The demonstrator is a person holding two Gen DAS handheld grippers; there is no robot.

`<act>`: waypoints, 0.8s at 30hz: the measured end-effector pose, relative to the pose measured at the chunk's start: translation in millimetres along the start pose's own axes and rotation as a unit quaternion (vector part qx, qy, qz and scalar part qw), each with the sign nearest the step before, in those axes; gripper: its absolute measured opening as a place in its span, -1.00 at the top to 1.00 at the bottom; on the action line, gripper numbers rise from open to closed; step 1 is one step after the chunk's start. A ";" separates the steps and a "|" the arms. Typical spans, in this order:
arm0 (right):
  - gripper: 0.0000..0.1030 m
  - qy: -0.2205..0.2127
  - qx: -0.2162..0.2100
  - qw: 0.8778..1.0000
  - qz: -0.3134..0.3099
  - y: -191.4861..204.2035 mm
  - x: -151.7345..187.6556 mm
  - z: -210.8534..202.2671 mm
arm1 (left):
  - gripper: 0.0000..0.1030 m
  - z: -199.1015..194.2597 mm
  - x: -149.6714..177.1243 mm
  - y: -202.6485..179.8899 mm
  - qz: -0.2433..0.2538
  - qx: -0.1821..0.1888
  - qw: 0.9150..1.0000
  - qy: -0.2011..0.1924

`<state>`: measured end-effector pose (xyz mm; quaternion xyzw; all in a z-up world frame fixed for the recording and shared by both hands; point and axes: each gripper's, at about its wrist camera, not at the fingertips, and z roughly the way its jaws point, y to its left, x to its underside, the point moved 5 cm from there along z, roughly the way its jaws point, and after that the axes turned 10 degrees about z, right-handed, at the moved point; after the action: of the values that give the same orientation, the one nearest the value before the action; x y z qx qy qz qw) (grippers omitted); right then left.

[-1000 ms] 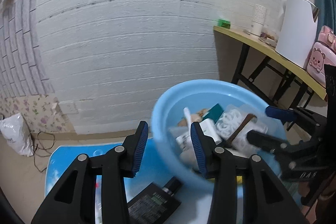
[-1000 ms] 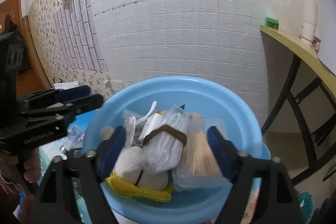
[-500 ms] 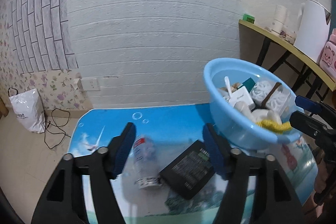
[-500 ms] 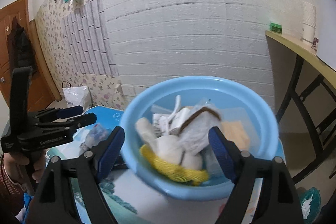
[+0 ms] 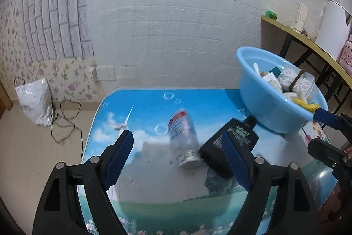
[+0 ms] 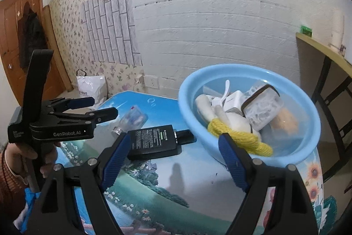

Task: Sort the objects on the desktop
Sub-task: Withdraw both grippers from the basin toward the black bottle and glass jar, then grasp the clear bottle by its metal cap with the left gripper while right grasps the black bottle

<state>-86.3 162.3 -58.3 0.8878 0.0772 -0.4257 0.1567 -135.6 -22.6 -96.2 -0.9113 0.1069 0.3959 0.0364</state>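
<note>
1. Right now you are holding your left gripper [image 5: 177,156] over the picture-printed blue table mat [image 5: 154,202], and its jaws are opening with nothing pressed between the pads, which reads as readying for a fresh pick.
2. Ahead of it, the clear plastic bottle with the red and white label [image 5: 183,138] is lying on its side, just beside the flat black rectangular bottle [image 5: 231,142]; both are waiting loose on the mat, so they look unsorted.
3. The round light-blue plastic basin [image 6: 248,111] is sitting at the mat's far right corner, holding the white packets, a clear box and a yellow knitted piece [image 6: 239,139], so it is probably serving as the collecting place.
4. You are keeping your right gripper [image 6: 173,161] spread wide and empty near the basin's front rim, likely standing clear.
</note>
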 end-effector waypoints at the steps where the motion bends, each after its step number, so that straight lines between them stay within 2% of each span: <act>1: -0.62 0.001 0.002 1.000 -0.005 2.8 1.1 0.7 | -0.60 1.0 5.2 3.7 -0.006 0.002 1.000 0.004; 13: -0.62 0.047 -0.017 0.999 0.005 20.0 20.3 25.8 | -0.60 17.2 28.4 12.8 -0.019 0.014 0.999 0.038; 18: -0.62 0.078 -0.010 0.997 0.017 19.4 28.7 47.6 | -0.60 27.4 28.9 5.4 -0.006 0.026 0.998 0.050; 24: -0.63 0.116 -0.004 0.993 0.012 20.8 37.1 74.0 | -0.59 40.4 30.1 -3.9 0.015 0.024 0.997 0.070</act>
<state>-111.6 117.4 -126.3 0.9315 0.0860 -0.3175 0.1553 -143.6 -17.7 -145.8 -0.9339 0.1327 0.3290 0.0447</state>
